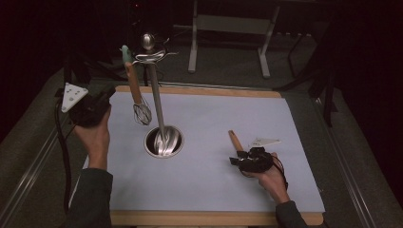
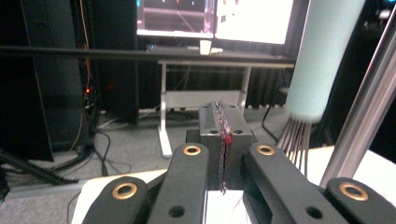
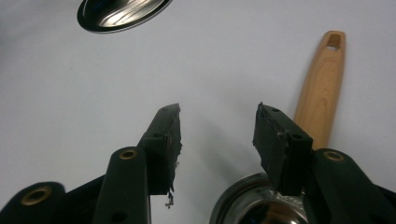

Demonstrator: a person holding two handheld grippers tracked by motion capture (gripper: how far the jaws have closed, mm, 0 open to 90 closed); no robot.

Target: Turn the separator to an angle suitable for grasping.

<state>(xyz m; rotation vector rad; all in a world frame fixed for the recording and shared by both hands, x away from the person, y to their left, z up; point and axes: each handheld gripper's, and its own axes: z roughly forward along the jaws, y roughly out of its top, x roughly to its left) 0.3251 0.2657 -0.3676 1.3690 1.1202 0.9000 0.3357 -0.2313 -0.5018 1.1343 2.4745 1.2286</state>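
The white mat (image 1: 214,180) lies under both grippers and carries everything. On it stands the steel utensil stand (image 1: 156,102). Its round base (image 1: 164,141) lies between the two grippers, and in the right gripper view it shows ahead of the jaws and to their left (image 3: 122,13). The post rises close beside the left gripper's tips, on their right in the left gripper view (image 2: 369,107).

A whisk (image 1: 138,99) hangs from a hook at the top of the stand, just beside the left gripper (image 1: 110,92). In the left gripper view the whisk's pale handle and wires (image 2: 322,60) hang just right of the jaws and clear of them. The left gripper (image 2: 223,140) is held above the mat with its jaws pressed flat together and nothing between them.

A wooden-handled utensil (image 1: 234,140) lies on the mat right at the right gripper (image 1: 236,159). Its handle (image 3: 322,88), slotted at the far end, runs out past the right-hand jaw, and its steel bowl (image 3: 247,205) sits partly beneath that jaw. The right gripper (image 3: 217,135) has its jaws spread wide over bare mat, so the utensil is beside the gap, not in it.

The whisk looks already hung, so the step in hand appears to be picking up the second utensil. For that the right gripper would need to shift sideways until the handle lies between the jaws, then close, lift and carry the slot to a free hook.
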